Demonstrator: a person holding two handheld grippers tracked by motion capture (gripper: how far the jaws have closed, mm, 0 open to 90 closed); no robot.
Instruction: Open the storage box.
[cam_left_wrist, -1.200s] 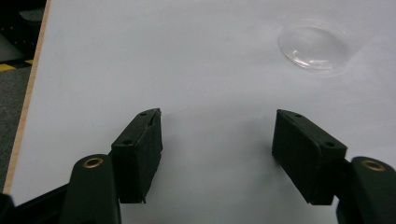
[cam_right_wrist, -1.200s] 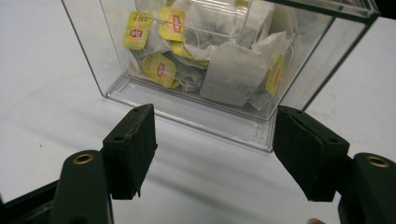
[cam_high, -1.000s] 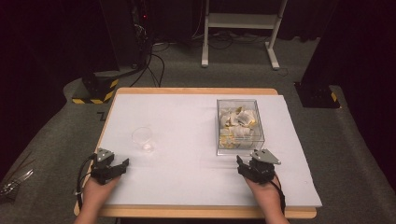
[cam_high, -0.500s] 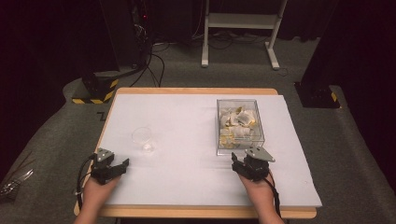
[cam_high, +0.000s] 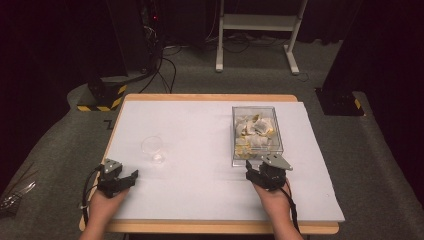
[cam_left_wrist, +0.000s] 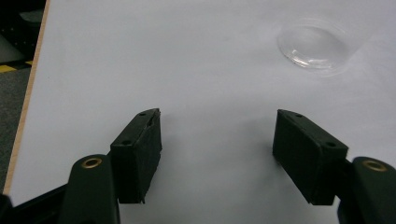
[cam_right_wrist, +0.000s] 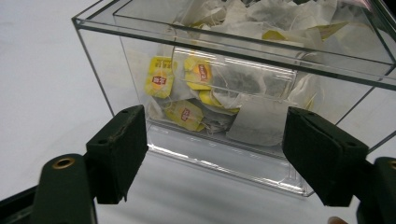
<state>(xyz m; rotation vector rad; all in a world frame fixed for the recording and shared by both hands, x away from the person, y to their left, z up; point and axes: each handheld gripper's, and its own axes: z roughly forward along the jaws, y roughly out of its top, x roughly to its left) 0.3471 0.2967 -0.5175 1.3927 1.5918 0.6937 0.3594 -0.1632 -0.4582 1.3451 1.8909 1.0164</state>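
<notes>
A clear plastic box (cam_high: 257, 134) full of tea bags with yellow tags (cam_right_wrist: 158, 78) stands on the right half of the white table (cam_high: 200, 125). My right gripper (cam_high: 258, 171) sits on the table just in front of the box's near wall (cam_right_wrist: 224, 154). Its jaws (cam_right_wrist: 215, 154) are open and have just been opening wider, with nothing between them. A small clear glass cup (cam_high: 152, 147) stands on the left half. My left gripper (cam_high: 127, 176) rests near the front left corner, open and empty (cam_left_wrist: 217, 154), with the cup (cam_left_wrist: 314, 44) ahead and to its right.
The table's wooden edge (cam_left_wrist: 25, 93) runs close along the left of my left gripper. Beyond the table are a grey carpet, a white metal stand (cam_high: 257, 30), cables and a black-and-yellow striped base (cam_high: 102, 97).
My right gripper has shifted a little to the left, coming in front of the box. The left gripper, the cup and the box have kept still.
</notes>
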